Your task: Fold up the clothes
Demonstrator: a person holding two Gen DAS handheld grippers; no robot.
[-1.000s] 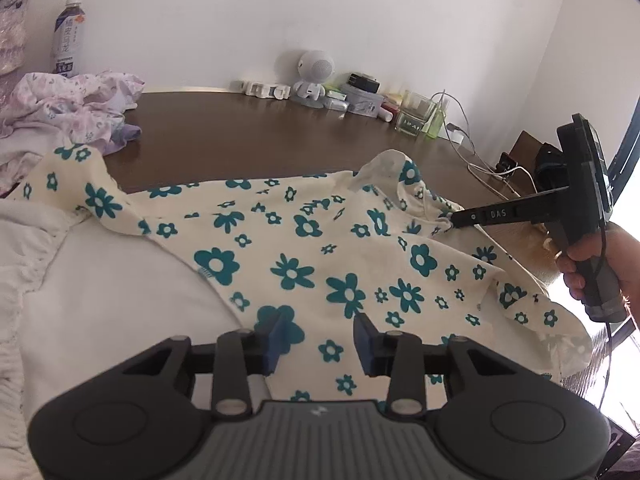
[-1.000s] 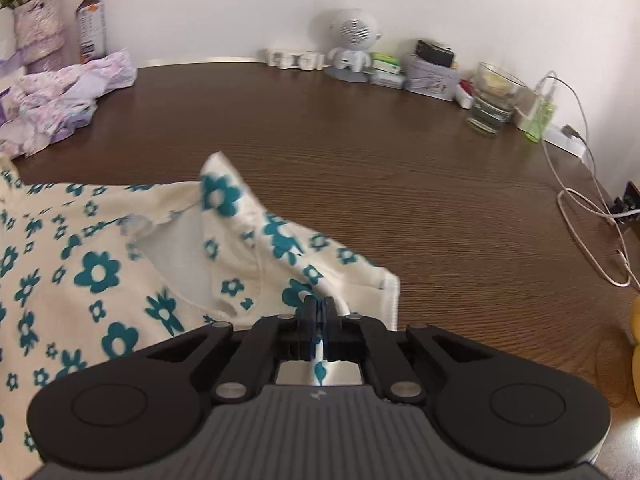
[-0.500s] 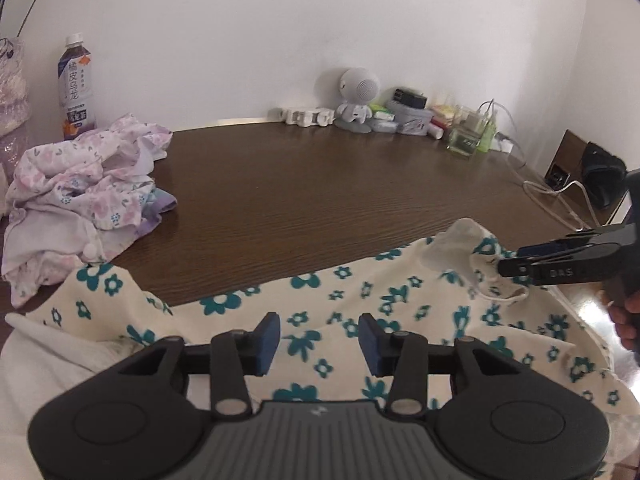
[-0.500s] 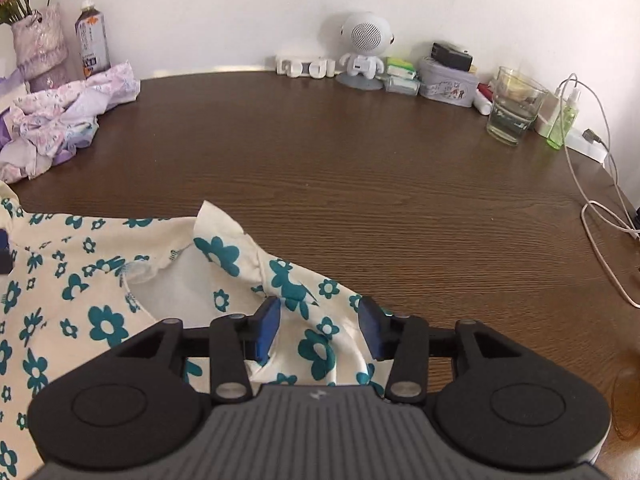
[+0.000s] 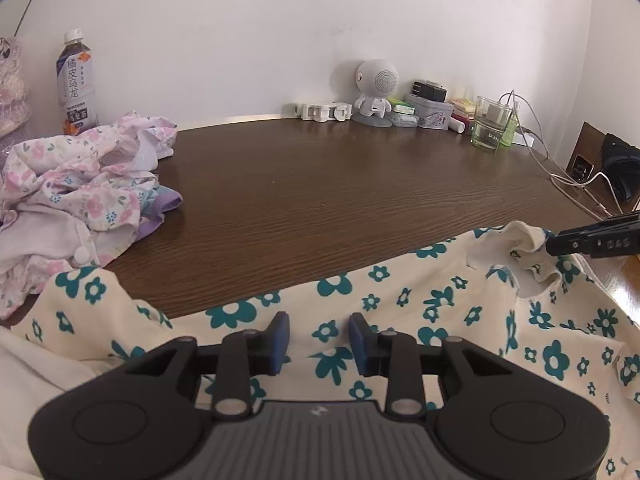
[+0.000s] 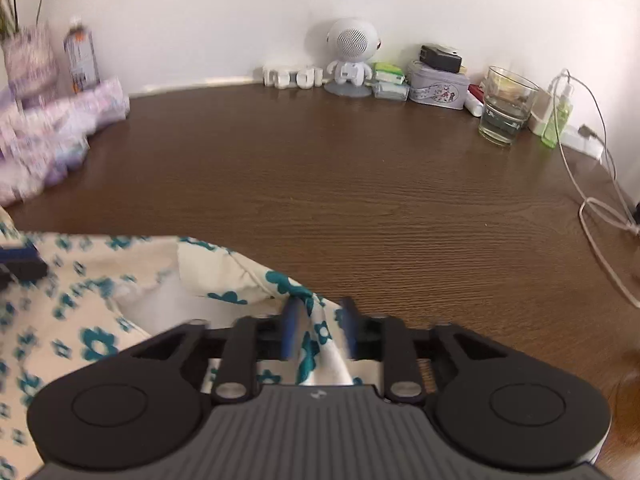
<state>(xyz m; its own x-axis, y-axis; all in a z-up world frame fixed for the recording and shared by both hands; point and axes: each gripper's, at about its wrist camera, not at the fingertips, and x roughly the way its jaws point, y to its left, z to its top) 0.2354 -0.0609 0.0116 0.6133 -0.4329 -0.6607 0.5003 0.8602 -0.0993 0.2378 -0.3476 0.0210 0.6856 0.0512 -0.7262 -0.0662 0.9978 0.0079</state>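
The cream floral garment [image 5: 400,312] lies spread over the near edge of the brown counter [image 5: 340,200]. The left gripper [image 5: 318,340] hangs over it, fingers parted and holding nothing. The right gripper [image 6: 318,330] also has its fingers apart, a fold of cloth between them (that view is blurred). A heap of pink clothes [image 5: 72,184] sits left; a glass [image 6: 506,106], speaker figurine [image 6: 352,58] and cables [image 6: 600,208] crowd the back.

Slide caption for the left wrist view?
Open left claw over cream teal-flowered garment on brown wooden table; right claw at its neckline.
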